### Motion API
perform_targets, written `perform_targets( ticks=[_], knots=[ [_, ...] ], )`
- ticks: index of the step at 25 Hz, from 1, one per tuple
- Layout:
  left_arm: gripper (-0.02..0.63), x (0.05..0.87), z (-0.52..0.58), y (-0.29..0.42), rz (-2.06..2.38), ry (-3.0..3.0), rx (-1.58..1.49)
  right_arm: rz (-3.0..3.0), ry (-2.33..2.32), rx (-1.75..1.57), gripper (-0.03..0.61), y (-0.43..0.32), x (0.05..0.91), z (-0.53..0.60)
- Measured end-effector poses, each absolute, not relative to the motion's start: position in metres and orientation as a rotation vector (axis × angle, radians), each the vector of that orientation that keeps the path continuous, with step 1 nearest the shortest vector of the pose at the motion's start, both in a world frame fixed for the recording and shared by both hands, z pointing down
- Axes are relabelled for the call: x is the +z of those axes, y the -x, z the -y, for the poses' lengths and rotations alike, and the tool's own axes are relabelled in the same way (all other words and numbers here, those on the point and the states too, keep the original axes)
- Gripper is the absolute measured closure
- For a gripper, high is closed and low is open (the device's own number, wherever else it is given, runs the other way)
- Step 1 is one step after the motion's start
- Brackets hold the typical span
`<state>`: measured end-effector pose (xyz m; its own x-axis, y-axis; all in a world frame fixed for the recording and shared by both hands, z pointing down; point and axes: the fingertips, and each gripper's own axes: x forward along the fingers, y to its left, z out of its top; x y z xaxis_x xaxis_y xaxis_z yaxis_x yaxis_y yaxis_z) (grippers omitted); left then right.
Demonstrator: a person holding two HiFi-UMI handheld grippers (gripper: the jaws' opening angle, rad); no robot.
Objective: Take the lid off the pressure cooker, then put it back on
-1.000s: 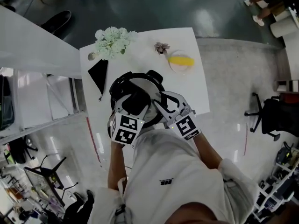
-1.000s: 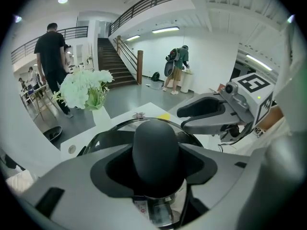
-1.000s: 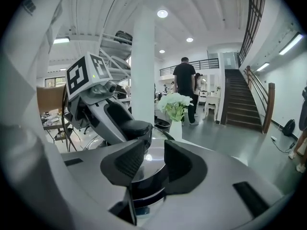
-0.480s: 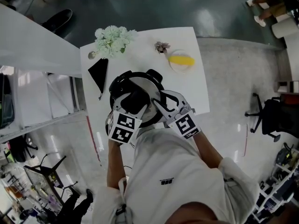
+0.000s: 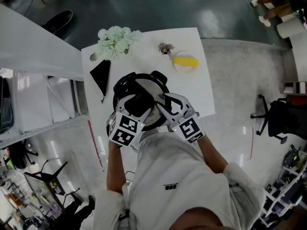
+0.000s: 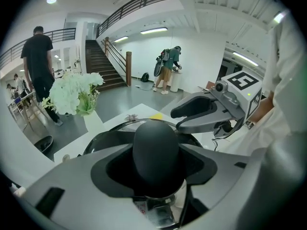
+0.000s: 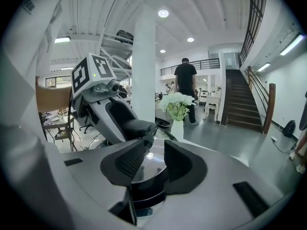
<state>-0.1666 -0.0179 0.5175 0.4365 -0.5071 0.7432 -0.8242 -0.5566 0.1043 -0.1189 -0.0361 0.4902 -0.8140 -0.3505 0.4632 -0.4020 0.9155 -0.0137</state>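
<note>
The pressure cooker (image 5: 145,86) stands near the front edge of the white table (image 5: 194,97), with its steel lid (image 6: 111,128) on it. My left gripper (image 5: 138,101) is shut on the lid's black handle (image 6: 156,150), which fills the space between both pads. My right gripper (image 5: 162,102) reaches in from the right. Its jaws (image 7: 146,159) stand a narrow gap apart over the cooker's near rim, closed on a black side handle (image 7: 144,190) low between them. The shiny lid shows through the gap above it.
A vase of white flowers (image 5: 115,41) stands at the table's far left, with a black pouch (image 5: 101,75) beside it. A plate holding something yellow (image 5: 185,62) and a small dried flower (image 5: 166,48) lie at the far right. An office chair (image 5: 278,119) stands off to the right.
My left gripper has rolled slightly on the lid handle, and its marker cube has shifted a little left. The right gripper has stayed where it was.
</note>
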Motion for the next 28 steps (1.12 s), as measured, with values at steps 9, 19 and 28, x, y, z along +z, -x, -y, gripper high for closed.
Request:
perform_targets(
  ticks=[9,19,28],
  knots=[
    [0.326,0.5184,0.0182,0.1648,1.009,-2.319,0.969,2.606,-0.601,0.158,0.445,0.1192,0.4892,0.0360],
    [0.325,0.5177,0.0160,0.1629,0.893,-2.406,1.000,2.588,-0.672,0.170,0.445,0.1121,0.4901,0.0349],
    [0.326,0.5171,0.0161,0.1626,0.875,-2.432,1.006,2.588,-0.705,0.171,0.445,0.1131,0.4880,0.0325]
  ],
)
